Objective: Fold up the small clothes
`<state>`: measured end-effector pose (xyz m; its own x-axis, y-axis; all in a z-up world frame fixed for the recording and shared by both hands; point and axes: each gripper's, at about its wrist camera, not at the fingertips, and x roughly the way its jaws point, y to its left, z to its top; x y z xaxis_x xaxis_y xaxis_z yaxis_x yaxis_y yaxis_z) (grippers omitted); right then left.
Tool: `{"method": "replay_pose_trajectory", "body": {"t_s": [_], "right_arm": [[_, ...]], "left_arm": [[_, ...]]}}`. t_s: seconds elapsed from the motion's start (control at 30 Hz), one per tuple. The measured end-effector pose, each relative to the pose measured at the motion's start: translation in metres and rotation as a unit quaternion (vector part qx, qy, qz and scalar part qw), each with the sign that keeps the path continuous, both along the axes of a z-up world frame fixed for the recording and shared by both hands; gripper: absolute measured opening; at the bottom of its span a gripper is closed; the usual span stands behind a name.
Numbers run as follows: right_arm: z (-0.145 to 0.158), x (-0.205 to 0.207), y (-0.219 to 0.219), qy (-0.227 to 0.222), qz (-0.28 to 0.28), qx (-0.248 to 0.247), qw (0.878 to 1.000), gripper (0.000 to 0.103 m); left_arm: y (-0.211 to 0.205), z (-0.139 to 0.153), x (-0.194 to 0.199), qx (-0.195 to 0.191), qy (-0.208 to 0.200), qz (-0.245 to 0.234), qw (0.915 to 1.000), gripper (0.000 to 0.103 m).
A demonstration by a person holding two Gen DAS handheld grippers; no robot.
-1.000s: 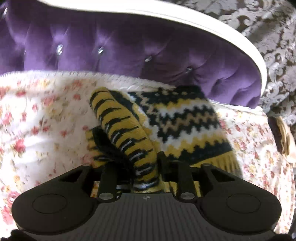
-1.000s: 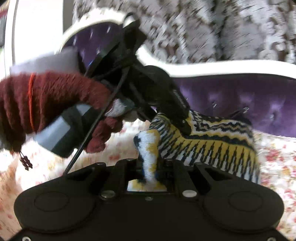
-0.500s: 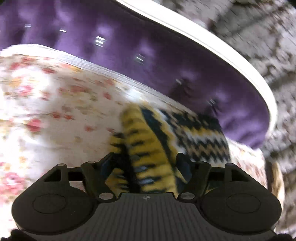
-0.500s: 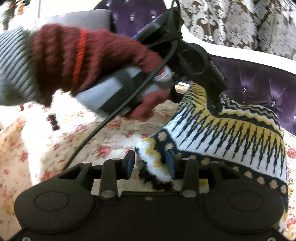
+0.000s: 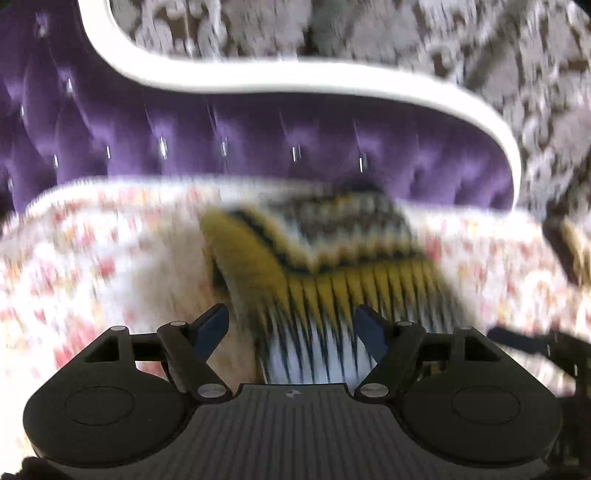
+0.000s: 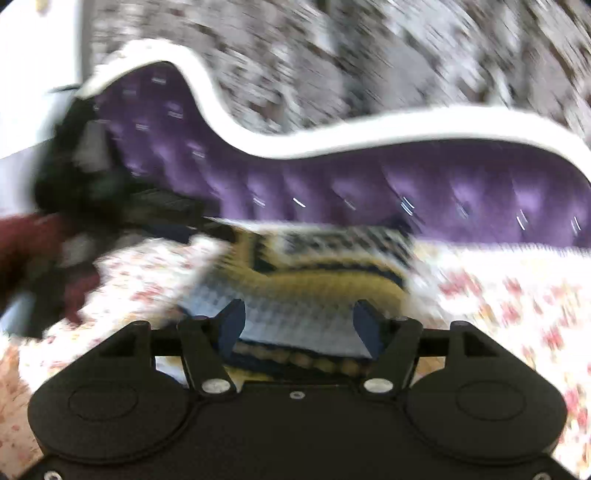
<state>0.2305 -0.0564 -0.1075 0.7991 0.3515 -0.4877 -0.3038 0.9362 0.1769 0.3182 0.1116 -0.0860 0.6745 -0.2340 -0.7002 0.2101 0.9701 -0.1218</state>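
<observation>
Left wrist view: you have one knitted garment (image 5: 325, 258), yellow, black and white, lying on one floral bedspread (image 5: 92, 266) ahead of the fingers. Your left gripper (image 5: 291, 328) stands wide apart, its two blue-padded fingertips (image 5: 212, 326) flanking the garment's near hem without closing on it. Beyond the fingers rises one purple tufted headboard (image 5: 258, 147) with a white frame, and patterned wallpaper (image 5: 369, 33) above it.

Right wrist view: your right gripper (image 6: 299, 323) is likewise spread wide, the garment (image 6: 295, 288) lying between and ahead of its fingertips (image 6: 232, 321), unheld. To the left of the fingers you see your left hand (image 6: 40, 254) in a dark red glove, holding the other tool (image 6: 110, 192). Both views are motion-blurred.

Change from half a second earlier: each gripper then pinched a fold of the knit; both have since let go, and the garment has dropped flatter onto the bedspread (image 6: 498, 295).
</observation>
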Motion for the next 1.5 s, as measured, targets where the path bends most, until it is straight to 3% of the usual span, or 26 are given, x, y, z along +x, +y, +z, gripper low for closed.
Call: {"method": "replay_pose_trajectory", "body": {"t_s": [0.1,0.17,0.33,0.4,0.57,0.73,0.9,1.0,1.1,1.17,1.23,1.3,1.5], "right_arm": [[-0.024,0.003,-0.004,0.060,-0.014,-0.018,0.998,0.069],[-0.038,0.001,-0.005,0.089,-0.017,-0.024,0.996,0.072],[-0.040,-0.009,-0.012,0.096,-0.007,-0.016,0.995,0.079],[-0.034,-0.004,-0.018,0.103,0.005,-0.005,0.995,0.088],[0.014,-0.003,-0.035,0.005,-0.020,0.018,1.000,0.103],[0.039,0.062,-0.026,-0.011,-0.012,-0.008,1.000,0.103],[0.027,0.139,-0.013,0.033,-0.019,-0.010,0.999,0.102],[0.008,0.165,-0.006,0.063,-0.033,-0.022,0.997,0.103],[-0.021,0.180,-0.004,0.105,-0.042,-0.052,0.992,0.103],[-0.038,0.181,-0.012,0.117,-0.041,-0.025,0.992,0.103],[-0.043,0.179,-0.021,0.123,-0.042,0.007,0.992,0.103],[-0.043,0.176,-0.023,0.120,-0.034,0.008,0.992,0.103],[-0.045,0.172,-0.037,0.131,-0.009,0.038,0.991,0.103]], "left_arm": [[-0.002,-0.034,-0.009,0.005,0.044,0.008,0.9990,0.075],[0.004,-0.046,-0.020,-0.011,0.037,0.017,0.9991,0.079],[0.009,-0.037,-0.029,-0.009,0.051,0.009,0.9986,0.079],[0.014,-0.019,-0.033,-0.016,0.025,0.015,0.9995,0.079],[0.017,0.023,-0.020,-0.014,-0.038,0.037,0.9985,0.080],[0.008,0.024,0.029,0.022,-0.039,0.056,0.9974,0.097],[0.001,-0.005,0.064,0.045,-0.006,0.068,0.9966,0.097],[0.000,-0.035,0.074,0.067,0.012,0.060,0.9959,0.103],[0.013,-0.046,0.066,0.027,-0.002,0.061,0.9978,0.103],[0.019,-0.048,0.065,0.007,0.001,0.059,0.9982,0.103],[0.026,-0.049,0.069,-0.024,0.020,0.059,0.9978,0.103],[0.038,-0.048,0.066,-0.071,0.039,0.064,0.9946,0.102],[0.058,-0.045,0.032,-0.121,0.060,0.042,0.9899,0.102]]}}
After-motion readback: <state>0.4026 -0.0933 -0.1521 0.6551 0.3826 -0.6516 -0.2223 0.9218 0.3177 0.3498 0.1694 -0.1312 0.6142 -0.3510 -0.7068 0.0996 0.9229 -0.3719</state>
